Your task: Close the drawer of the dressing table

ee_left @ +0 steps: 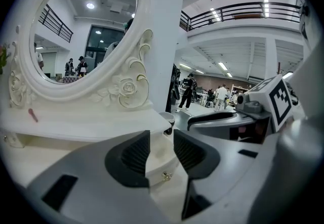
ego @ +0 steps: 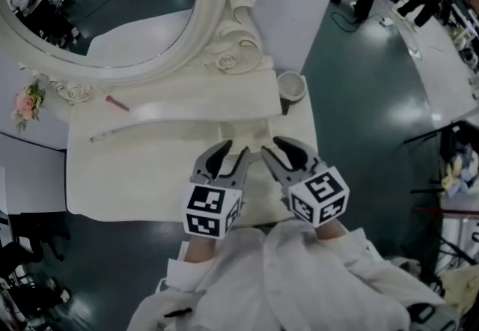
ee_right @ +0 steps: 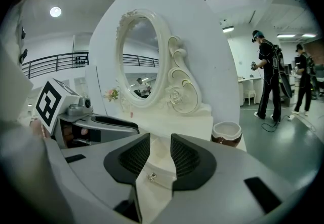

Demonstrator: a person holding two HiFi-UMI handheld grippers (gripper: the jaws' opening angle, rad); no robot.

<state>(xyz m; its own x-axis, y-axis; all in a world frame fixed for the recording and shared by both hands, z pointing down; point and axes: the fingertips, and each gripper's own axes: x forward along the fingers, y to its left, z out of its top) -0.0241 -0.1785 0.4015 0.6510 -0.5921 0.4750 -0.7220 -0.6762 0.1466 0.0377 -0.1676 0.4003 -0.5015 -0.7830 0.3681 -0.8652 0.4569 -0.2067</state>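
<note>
Left tool [ego: 234,150], right tool [ego: 270,147], parallel, tilted down

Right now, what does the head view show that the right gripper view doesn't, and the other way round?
Only the head view shows the right claw's black-and-white marker cube and the long thin white stick on the cream tabletop. Only the right gripper view shows the small shiny metal knob on the cream drawer front, seen between the open right claw. Both show the oval mirror in its carved white frame, the brown-and-white cup and the left claw.
</note>
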